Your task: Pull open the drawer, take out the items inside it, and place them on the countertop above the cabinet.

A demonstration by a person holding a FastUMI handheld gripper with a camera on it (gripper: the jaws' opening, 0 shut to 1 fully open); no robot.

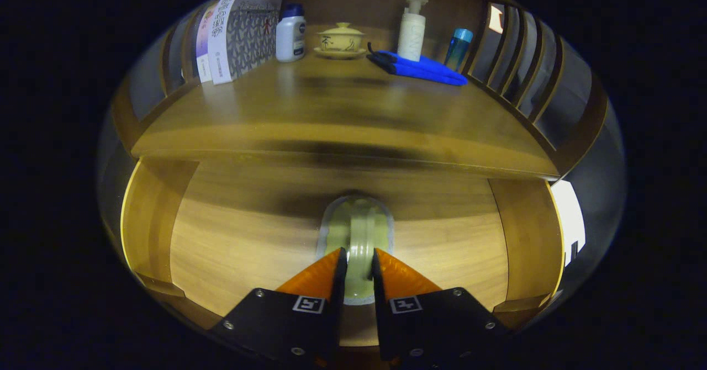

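The gripper (359, 268) clamps the green item (358, 232) inside the open drawer (243, 232); the desk (331, 110) lies directly above it.

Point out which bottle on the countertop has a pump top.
The tall white bottle standing on the blue cloth; the squat white one and blue one have plain caps.

The tool (358, 268) points forward, fingers nearly together, apparently gripping something between them.

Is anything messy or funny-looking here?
Nothing looks spilled or broken. The drawer is open, and the hand-held gripper is closed on a green tube inside it. On the countertop, the bottles, teacup and books stand upright.
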